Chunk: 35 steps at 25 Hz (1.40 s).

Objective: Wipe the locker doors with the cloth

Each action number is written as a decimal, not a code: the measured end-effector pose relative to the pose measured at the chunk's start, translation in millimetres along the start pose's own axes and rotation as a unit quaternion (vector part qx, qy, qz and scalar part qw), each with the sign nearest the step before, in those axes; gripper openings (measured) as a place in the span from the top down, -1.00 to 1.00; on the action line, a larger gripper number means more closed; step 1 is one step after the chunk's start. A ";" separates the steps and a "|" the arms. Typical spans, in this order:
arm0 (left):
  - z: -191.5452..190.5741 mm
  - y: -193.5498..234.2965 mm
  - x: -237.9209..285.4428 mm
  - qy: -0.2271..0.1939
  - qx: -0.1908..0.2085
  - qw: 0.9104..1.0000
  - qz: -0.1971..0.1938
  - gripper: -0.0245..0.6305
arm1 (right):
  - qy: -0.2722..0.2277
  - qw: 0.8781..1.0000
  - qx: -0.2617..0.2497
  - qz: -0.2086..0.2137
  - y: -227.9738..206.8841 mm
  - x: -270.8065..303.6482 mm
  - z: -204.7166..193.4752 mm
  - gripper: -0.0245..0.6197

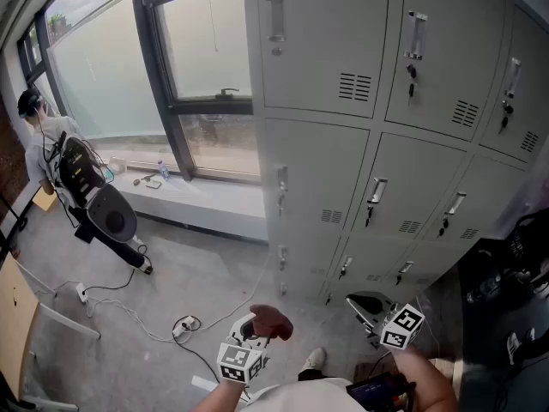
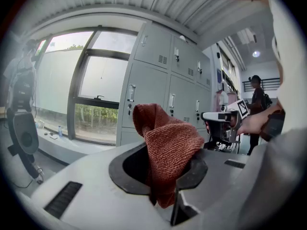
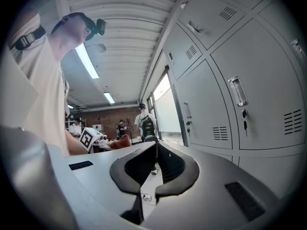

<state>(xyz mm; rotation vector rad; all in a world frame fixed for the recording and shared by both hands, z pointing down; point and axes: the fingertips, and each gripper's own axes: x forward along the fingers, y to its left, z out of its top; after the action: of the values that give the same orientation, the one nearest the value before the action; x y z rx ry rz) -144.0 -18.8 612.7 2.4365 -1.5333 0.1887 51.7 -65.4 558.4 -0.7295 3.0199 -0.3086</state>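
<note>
— How far along is the wiping?
— Judging from the head view, it has hardly begun. The locker doors [image 1: 317,178] stand ahead of the person. Both grippers are held low, close to the body and well apart from any door.
— Where is the cloth?
— The red-brown cloth [image 2: 165,143] is pinched in the left gripper [image 2: 160,171]. The jaws close on its lower fold and the rest bunches up above them. No part of it touches a door.
— And the other one?
— The right gripper [image 3: 154,169] has its jaws pressed together with nothing between them. The lockers rise at its side, but it touches none.
— Does any door look wiped?
— That cannot be told. The grey doors all look alike, and no streak or damp patch shows.
— So what is left?
— Seemingly everything: the cloth has to be brought up to a door and passed over each one.
</note>
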 end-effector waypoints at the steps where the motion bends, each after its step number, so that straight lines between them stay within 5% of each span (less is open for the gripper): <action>1: 10.1 3.6 12.3 -0.006 0.003 1.000 0.002 0.71 | -0.001 1.000 -0.003 0.005 -10.7 5.9 6.6 0.87; 13: 117.2 28.8 132.5 -0.066 0.050 0.996 0.018 0.71 | -0.022 0.985 -0.110 0.128 -73.5 54.5 99.0 0.87; 23: 209.0 32.5 178.4 -0.122 0.073 0.990 -0.012 0.71 | -0.025 0.980 -0.163 0.111 -111.5 58.9 124.6 0.87; 29: 315.8 41.0 183.7 -0.211 0.131 0.969 -0.023 0.71 | -0.054 0.973 -0.210 0.073 -113.5 56.0 181.1 0.87; 35: 403.6 77.1 173.5 -0.279 0.184 0.942 0.026 0.71 | -0.076 0.971 -0.223 0.039 -109.0 66.9 219.1 0.87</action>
<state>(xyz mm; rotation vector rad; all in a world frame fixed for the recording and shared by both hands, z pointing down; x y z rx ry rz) -148.2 -314.9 279.3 2.9163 -1.9335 -0.2568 55.4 -231.6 366.8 -0.6106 2.9806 0.4243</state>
